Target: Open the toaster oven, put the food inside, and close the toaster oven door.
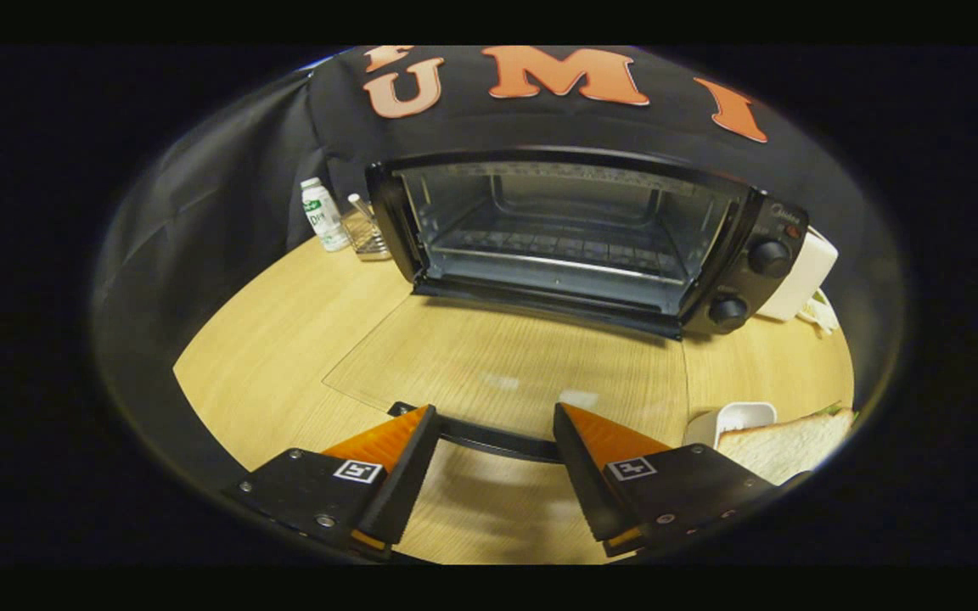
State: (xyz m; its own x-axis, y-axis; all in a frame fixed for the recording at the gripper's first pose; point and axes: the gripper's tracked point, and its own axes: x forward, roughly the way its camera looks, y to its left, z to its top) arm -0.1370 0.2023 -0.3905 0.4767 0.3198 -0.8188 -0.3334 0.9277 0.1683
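Note:
The black toaster oven (735, 255) stands at the back of the wooden table (268, 356) with its chamber and wire rack (557, 250) exposed. Its glass door (506, 356) is folded down flat toward me, and the wood shows through it. The door's black handle (489, 441) runs crosswise between my two orange fingers. My gripper (491, 411) is open, its fingers standing apart at either end of the handle and not pressing on it. A slice of sandwich bread (795, 441) lies to the right of the right finger, beside a small white dish (739, 417).
A white bottle (322, 216) and a small wire holder (366, 231) stand left of the oven. A white boxy object (807, 271) sits behind the oven's right side, by its two knobs (767, 256). Black cloth walls the booth.

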